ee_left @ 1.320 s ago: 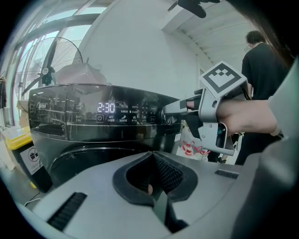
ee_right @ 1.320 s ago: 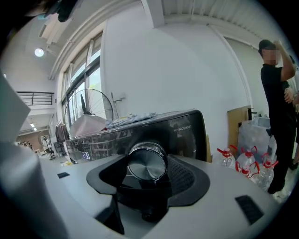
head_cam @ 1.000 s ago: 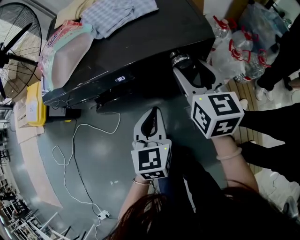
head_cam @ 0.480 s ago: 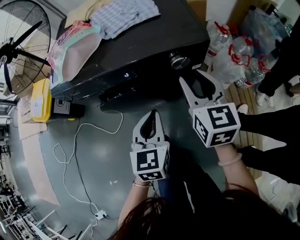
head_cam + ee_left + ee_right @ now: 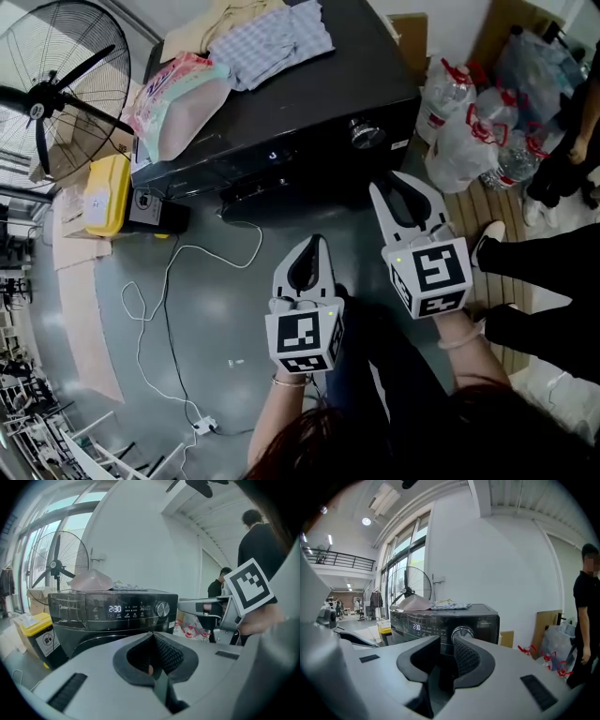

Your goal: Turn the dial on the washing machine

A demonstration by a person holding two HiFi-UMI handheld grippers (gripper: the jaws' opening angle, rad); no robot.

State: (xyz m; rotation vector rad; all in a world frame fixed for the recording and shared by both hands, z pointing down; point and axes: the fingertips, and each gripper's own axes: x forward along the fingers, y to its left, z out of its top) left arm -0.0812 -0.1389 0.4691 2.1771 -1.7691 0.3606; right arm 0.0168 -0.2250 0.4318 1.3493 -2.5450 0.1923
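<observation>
Two grippers were held above the floor (image 5: 197,309), both well apart from the machine. The fingers of the left gripper (image 5: 310,246) were pressed together at the tips, with nothing between them. The fingers of the right gripper (image 5: 401,187) had just been closing; a narrow gap was left, and nothing was caught in it. One white cable (image 5: 169,281) was laid across the floor. Beyond, one black washing machine (image 5: 309,94) was seen, its single dial (image 5: 367,134) set at the right end of the front edge, untouched. One pink bag (image 5: 183,98) and one checked cloth (image 5: 281,37) were laid on its top. One fan (image 5: 56,89) was stood past its left edge.
</observation>
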